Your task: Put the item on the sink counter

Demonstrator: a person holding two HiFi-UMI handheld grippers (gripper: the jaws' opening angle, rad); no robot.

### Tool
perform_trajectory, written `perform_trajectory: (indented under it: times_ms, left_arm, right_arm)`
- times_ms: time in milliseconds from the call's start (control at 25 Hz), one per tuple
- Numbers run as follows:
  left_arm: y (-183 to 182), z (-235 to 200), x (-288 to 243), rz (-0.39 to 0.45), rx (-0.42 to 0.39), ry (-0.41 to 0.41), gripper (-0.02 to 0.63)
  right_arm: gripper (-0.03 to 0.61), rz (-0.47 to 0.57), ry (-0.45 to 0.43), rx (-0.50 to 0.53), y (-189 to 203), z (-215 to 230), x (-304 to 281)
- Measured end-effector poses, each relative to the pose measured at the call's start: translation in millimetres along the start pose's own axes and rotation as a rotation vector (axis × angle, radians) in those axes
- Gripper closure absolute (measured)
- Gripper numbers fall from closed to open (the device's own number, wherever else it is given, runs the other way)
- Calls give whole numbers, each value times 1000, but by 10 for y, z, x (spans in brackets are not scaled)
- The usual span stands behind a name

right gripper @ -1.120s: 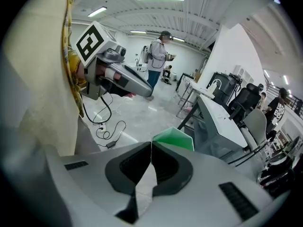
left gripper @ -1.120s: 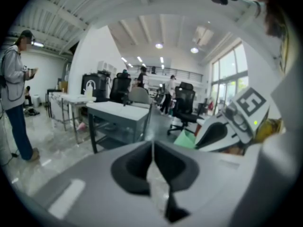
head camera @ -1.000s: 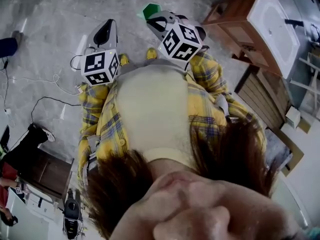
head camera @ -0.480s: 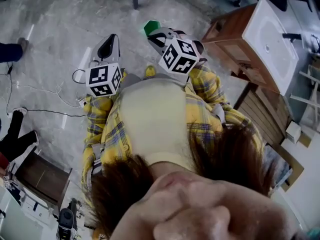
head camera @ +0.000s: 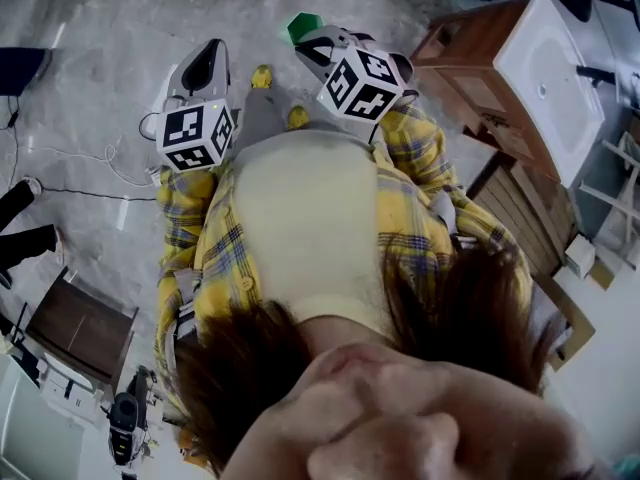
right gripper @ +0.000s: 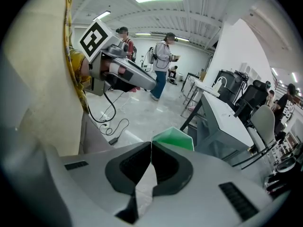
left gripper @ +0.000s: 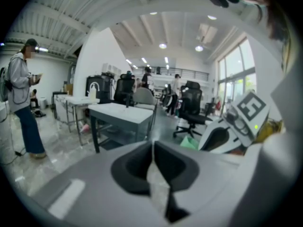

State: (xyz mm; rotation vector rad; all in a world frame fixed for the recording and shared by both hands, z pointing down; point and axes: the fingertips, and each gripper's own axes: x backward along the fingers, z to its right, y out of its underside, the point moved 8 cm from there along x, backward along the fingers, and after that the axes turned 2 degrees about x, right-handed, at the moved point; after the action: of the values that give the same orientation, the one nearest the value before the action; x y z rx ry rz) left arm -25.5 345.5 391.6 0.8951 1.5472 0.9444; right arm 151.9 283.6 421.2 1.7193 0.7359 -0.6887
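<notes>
Green item [right gripper: 174, 138] fast at jaw tips of right gripper [right gripper: 151, 144] (left gripper [left gripper: 153, 144]: jaws together)

Green item [right gripper: 176, 140] lower part hidden behind closed right tongs [right gripper: 151, 144], kind not determinable, head view shows only its corner at upper centre, tap [head camera: 592, 72] on sink worktop [head camera: 545, 63] too small to detail, floor mid-frame hidden behind person's torso [head camera: 300, 228], distant figures [left gripper: 147, 75] too small to detail.

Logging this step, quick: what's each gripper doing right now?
Left gripper: closed, nothing between its jaws.
Right gripper: closed on the green item.
</notes>
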Motion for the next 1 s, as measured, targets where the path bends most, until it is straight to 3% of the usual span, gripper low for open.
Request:
perform_trajectory:
  times_ms: [440, 1000]
  left_arm:
    - [-231, -207, -535, 4, -19, 93, 597]
    - [-519, -917, -1011, 1, -15, 139, 597]
  right_arm:
    - [561, -42, 37, -18, -119, 441, -116]
    - [561, -58, 78, -27, -574, 1137, -546]
